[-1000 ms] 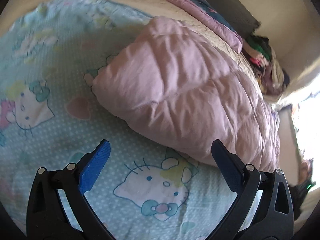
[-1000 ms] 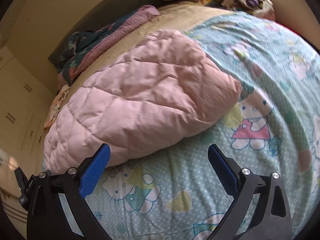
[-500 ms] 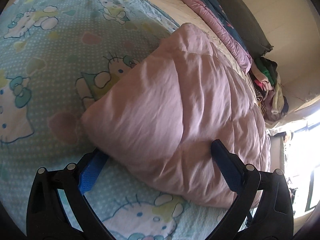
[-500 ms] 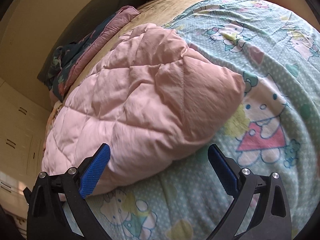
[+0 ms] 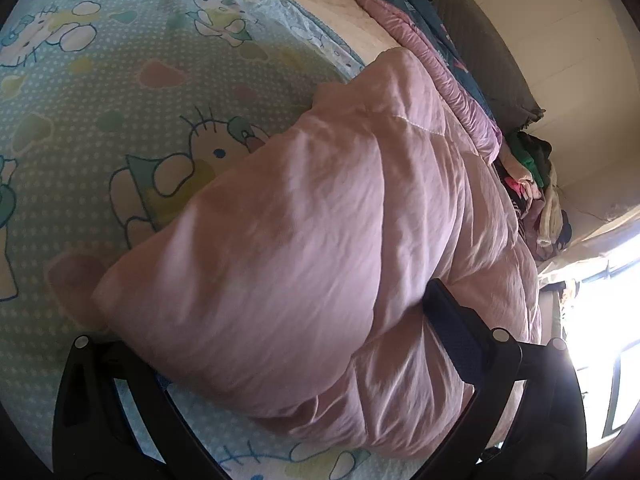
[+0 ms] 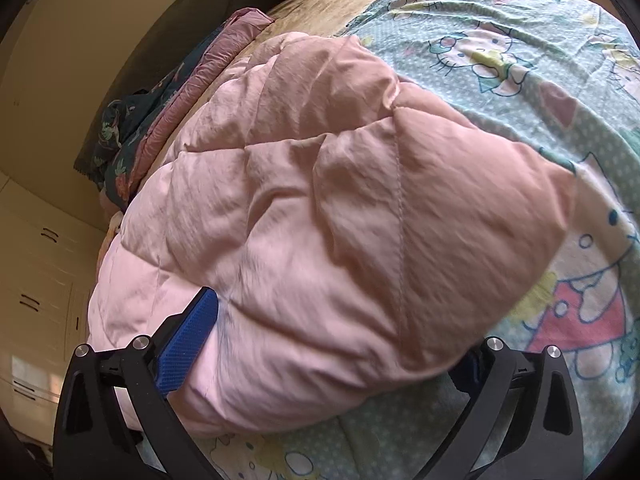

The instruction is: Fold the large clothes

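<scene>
Straddling the folded pink quilted padded garment (image 5: 320, 240) on the cartoon-print bed sheet (image 5: 100, 100), we hold left tongs (image 5: 276, 360) and right tongs (image 6: 336, 344) spread wide, unclenched, seemingly ready to grip its near edge.

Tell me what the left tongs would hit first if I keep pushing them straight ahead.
The pink quilted comforter. The left tongs are open and already straddle its near folded edge, so going on would press into its bulk before reaching the cartoon-cat bedsheet beyond. How deep the padding gives is unclear.
</scene>
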A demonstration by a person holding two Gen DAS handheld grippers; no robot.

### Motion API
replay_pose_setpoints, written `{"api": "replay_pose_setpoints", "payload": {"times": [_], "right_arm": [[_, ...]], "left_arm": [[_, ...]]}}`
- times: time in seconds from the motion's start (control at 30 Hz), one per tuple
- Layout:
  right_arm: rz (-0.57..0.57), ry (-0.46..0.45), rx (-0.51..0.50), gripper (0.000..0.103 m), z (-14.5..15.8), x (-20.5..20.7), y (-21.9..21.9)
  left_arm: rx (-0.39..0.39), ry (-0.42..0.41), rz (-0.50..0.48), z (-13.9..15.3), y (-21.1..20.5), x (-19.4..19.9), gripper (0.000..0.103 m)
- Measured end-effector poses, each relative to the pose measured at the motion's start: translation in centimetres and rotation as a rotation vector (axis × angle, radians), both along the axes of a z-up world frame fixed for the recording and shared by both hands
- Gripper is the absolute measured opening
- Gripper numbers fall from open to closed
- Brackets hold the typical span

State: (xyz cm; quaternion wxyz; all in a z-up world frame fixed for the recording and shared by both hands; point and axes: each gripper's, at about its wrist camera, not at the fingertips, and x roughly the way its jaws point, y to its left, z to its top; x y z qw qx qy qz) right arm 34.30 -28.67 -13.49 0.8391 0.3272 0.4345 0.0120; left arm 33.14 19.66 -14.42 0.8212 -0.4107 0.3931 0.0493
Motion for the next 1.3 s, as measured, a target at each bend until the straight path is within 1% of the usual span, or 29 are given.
{"api": "replay_pose_setpoints", "payload": {"times": [0.17, 0.23, 0.27, 0.33, 0.4, 0.43, 0.5, 0.6, 0.7, 0.77, 1.0, 1.17, 1.3], "right_arm": [[0.012, -0.004, -0.008, 0.098, -0.1, 0.9, 0.2], [0.025, -0.014, -0.008, 0.091, 0.0, 1.0, 0.3], [0.033, -0.021, -0.01, 0.085, 0.1, 1.0, 0.4], [0.047, -0.038, -0.029, 0.077, 0.5, 1.0, 0.9], [0.06, -0.056, -0.047, 0.066, 0.9, 0.9, 1.4], [0.071, -0.068, -0.065, 0.063, 1.4, 0.8, 1.7], [0.089, -0.084, -0.096, 0.053, 1.9, 0.8, 2.0], [0.129, -0.115, -0.176, 0.044, 3.1, 0.5, 3.0], [0.156, -0.134, -0.239, 0.038, 3.9, 0.2, 3.9], [0.169, -0.145, -0.281, 0.036, 4.3, -0.2, 4.3], [0.229, -0.213, -0.398, 0.032, 7.4, -2.1, 6.0], [0.267, -0.235, -0.423, 0.031, 9.7, -3.8, 6.3], [0.296, -0.245, -0.422, 0.031, 11.3, -5.5, 6.4]], "left_arm": [[0.009, -0.018, 0.009, 0.0, -0.2, 0.2, 0.095], [0.014, -0.03, 0.016, 0.0, -0.5, 0.2, 0.095], [0.018, -0.036, 0.018, 0.1, -0.7, 0.2, 0.093], [0.015, -0.052, 0.018, 0.1, -0.8, 0.1, 0.087], [0.009, -0.074, 0.012, 0.4, -1.0, 0.1, 0.073], [0.015, -0.082, 0.008, 0.4, -1.1, -0.2, 0.069], [0.047, -0.101, -0.007, 1.3, -1.6, -0.3, 0.053], [0.126, -0.139, -0.037, 3.1, -2.6, -0.6, 0.041], [0.23, -0.15, -0.072, 4.7, -3.7, -0.5, 0.035], [0.287, -0.149, -0.091, 5.7, -4.4, -0.5, 0.032], [0.39, -0.168, -0.116, 8.3, -5.4, -1.6, 0.03], [0.431, -0.167, -0.149, 10.1, -5.5, -3.4, 0.03], [0.452, -0.154, -0.174, 11.1, -5.5, -4.8, 0.03]]}}
